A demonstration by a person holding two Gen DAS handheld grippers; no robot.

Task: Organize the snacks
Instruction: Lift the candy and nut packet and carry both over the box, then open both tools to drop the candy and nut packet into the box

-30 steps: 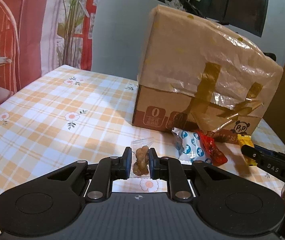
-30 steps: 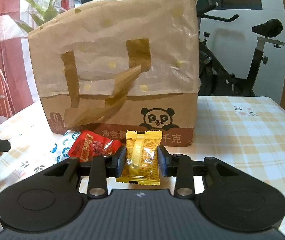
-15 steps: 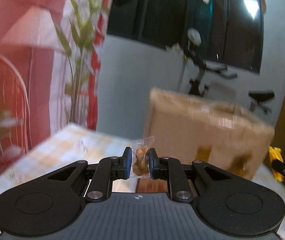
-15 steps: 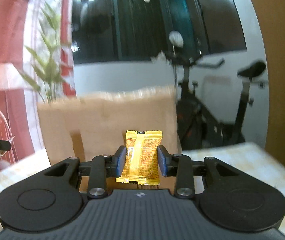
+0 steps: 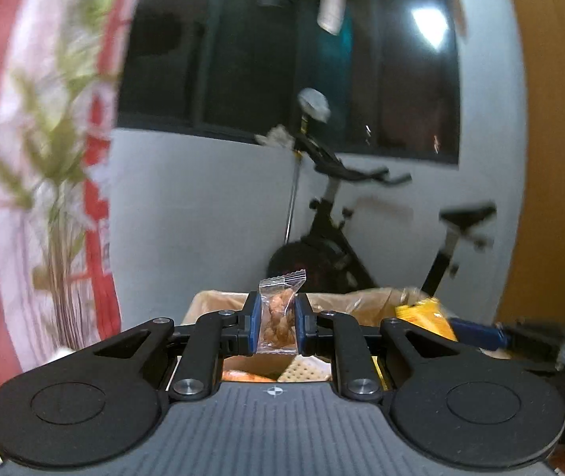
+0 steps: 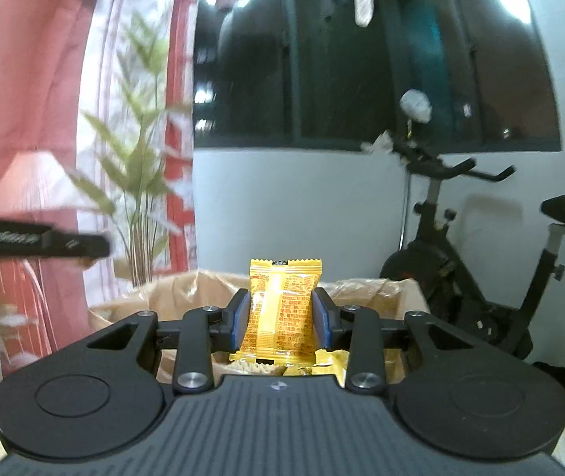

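The left tongs (image 5: 276,323) pinch a clear snack bag (image 5: 278,317) and the right tongs (image 6: 281,317) pinch a yellow snack pack (image 6: 282,309), both above the open box (image 6: 377,291), so let go only when right over its middle.

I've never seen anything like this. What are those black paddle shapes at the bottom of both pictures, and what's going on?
Those are hand-held grippers, one in each of a person's hands, each with a camera looking along its two fingers. One picture comes from each. The left gripper pinches a clear packet of brown snack; the right gripper pinches a yellow snack packet. Both are raised over an open cardboard box lined with plastic, with other snacks inside. An exercise bike stands behind.
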